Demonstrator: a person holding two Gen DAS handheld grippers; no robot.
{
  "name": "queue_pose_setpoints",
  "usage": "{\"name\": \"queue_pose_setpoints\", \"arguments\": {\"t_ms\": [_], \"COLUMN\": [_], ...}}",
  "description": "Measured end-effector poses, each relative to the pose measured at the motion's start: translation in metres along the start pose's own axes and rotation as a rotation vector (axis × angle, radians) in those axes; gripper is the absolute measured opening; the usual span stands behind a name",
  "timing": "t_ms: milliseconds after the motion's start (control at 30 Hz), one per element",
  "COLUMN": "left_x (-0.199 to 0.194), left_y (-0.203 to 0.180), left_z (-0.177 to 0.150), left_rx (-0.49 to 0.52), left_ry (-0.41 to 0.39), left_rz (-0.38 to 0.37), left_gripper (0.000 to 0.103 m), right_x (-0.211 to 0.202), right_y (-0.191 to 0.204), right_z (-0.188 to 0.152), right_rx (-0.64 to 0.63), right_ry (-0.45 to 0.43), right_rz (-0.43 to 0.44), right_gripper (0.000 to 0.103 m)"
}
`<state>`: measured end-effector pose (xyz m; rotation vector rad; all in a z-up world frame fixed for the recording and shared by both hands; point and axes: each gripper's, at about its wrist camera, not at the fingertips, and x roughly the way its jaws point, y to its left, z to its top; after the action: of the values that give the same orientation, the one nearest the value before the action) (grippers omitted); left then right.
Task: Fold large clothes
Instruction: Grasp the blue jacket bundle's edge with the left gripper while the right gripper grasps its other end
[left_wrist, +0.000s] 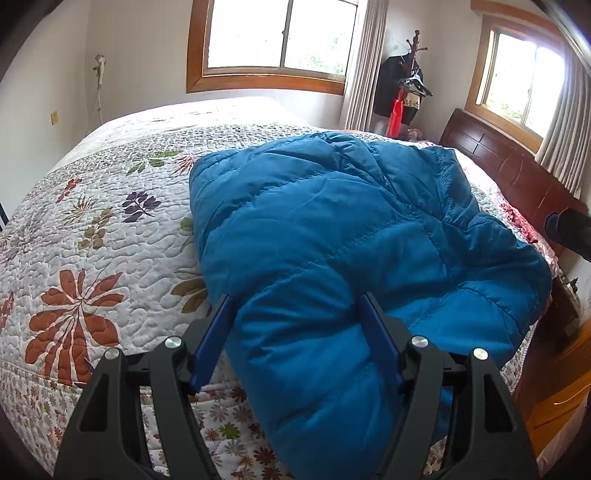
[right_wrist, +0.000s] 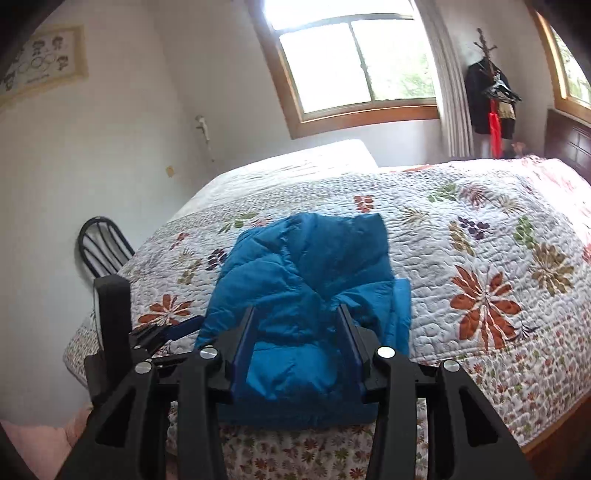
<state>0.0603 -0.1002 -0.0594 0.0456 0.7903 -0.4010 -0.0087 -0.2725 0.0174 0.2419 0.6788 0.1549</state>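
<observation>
My left tongs (left_wrist: 297, 315) are spread wide, with one blue finger on each side of the near end of the puffy blue jacket (left_wrist: 332, 236), not squeezing it. My right tongs (right_wrist: 297, 325) are spread wide too, and the jacket's other near end bulges up between their fingers. The jacket lies bunched up at the near edge of the bed (left_wrist: 92, 206), on a white quilt (right_wrist: 480, 258) with red and brown flowers, below a bright window (left_wrist: 280, 37).

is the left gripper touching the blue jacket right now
Cannot tell. In the left wrist view the left gripper straddles the blue jacket, fingers open, but no clear contact or gap shows.
</observation>
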Motion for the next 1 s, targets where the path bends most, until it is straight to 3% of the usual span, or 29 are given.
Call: {"name": "queue_pose_setpoints", "arguments": {"t_ms": [200, 267, 500, 633, 800, 1000], "left_x": [-0.008, -0.007, -0.001, -0.004, -0.018, -0.006], "left_y": [-0.004, -0.004, -0.005, 0.000, 0.009, 0.011], "left_z": [-0.004, -0.006, -0.008, -0.004, 0.017, 0.056], "left_rx": [-0.007, -0.013, -0.002, -0.012, -0.043, -0.073], "left_ry": [0.002, 0.003, 0.012, 0.029, 0.005, -0.006], "left_rz": [0.020, 0.019, 0.015, -0.008, 0.009, 0.072], "left_gripper": [0.069, 0.069, 0.071, 0.070, 0.069, 0.069], "right_x": [0.034, 0.045, 0.071, 0.058, 0.031, 0.068], "right_y": [-0.013, -0.023, -0.050, -0.043, -0.021, -0.002], "right_z": [-0.014, -0.024, -0.044, -0.033, 0.002, 0.049], "right_rx": [0.022, 0.046, 0.138, 0.118, 0.032, -0.034], "right_ry": [0.111, 0.134, 0.168, 0.163, 0.066, 0.079], "right_rz": [-0.135, -0.191, -0.140, -0.133, -0.129, -0.130], "right_gripper": [0.040, 0.029, 0.028, 0.029, 0.035, 0.035]}}
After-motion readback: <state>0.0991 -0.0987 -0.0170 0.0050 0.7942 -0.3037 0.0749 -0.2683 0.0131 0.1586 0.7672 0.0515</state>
